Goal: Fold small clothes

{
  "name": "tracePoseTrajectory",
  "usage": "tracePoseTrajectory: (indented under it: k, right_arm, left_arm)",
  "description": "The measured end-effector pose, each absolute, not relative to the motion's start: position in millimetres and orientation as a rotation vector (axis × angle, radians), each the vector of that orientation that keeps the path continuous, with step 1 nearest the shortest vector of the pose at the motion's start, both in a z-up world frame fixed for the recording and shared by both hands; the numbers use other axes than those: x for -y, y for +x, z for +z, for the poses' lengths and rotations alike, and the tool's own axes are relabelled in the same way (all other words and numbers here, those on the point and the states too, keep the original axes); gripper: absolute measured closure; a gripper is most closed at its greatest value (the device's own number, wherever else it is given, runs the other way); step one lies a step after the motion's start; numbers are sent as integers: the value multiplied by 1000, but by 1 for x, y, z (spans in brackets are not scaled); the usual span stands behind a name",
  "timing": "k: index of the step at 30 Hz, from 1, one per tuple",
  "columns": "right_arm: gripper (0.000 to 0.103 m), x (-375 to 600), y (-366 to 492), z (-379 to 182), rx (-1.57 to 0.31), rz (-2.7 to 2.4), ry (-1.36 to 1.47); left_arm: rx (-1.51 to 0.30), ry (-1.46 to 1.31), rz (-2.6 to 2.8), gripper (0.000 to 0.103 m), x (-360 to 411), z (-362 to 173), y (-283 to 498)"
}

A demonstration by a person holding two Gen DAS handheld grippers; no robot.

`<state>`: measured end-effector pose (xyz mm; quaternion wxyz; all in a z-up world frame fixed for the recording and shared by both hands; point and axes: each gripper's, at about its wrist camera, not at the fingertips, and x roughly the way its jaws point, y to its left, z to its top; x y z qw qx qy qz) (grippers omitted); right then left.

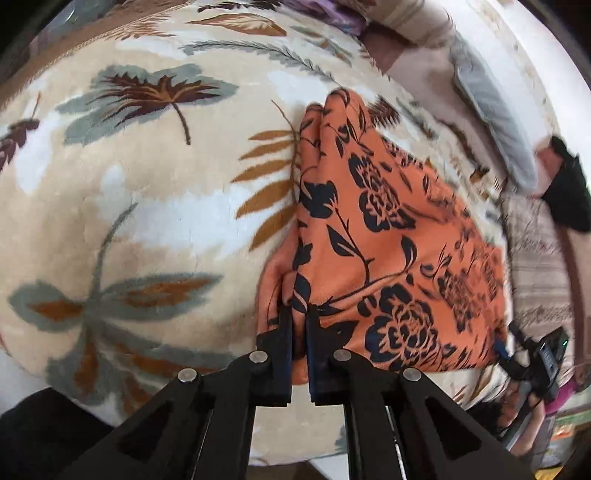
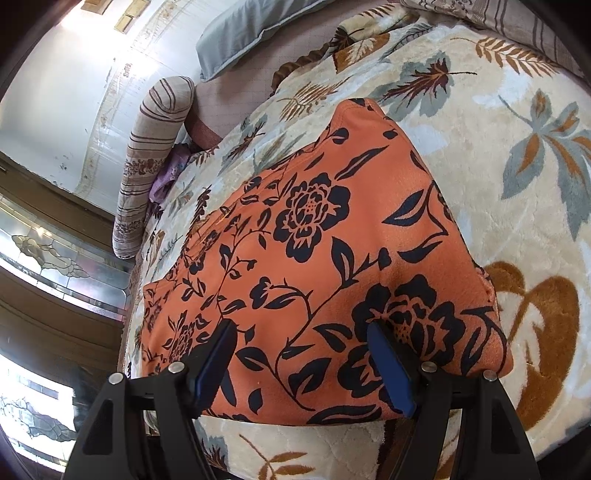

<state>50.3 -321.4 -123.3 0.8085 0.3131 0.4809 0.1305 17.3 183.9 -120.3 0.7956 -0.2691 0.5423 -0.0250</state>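
A: Left wrist view: the left gripper [image 1: 300,314] has its jaws pinched nearly together on a bunched edge of the orange cloth [image 1: 388,236].

B: Right wrist view: the right gripper [image 2: 301,350] stands wide open over the cloth [image 2: 325,251], gripping nothing.

A: Cloth condition?

B: Orange with black flowers, lying on the leaf-patterned blanket [image 2: 517,166]. Beyond it, a grey pillow [image 2: 240,33].

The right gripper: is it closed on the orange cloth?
No. The right gripper stands wide open, its two blue pads apart above the orange cloth, pinching nothing.
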Motion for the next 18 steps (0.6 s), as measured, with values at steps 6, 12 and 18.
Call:
tracePoseTrajectory:
  k: [6,12,18]
  right_arm:
    - [26,328,52,-101,-988,297,648]
    - [28,335,61,-123,-1125,262,632]
    - [27,344,60,-117,-1113,255,628]
  left_arm:
    - [-1152,-497,-41,83,-184,-100,32]
    - [-1160,-402,-5,68,-176,-102,58]
    - [-1092,-371,46,67,-184,-88,69]
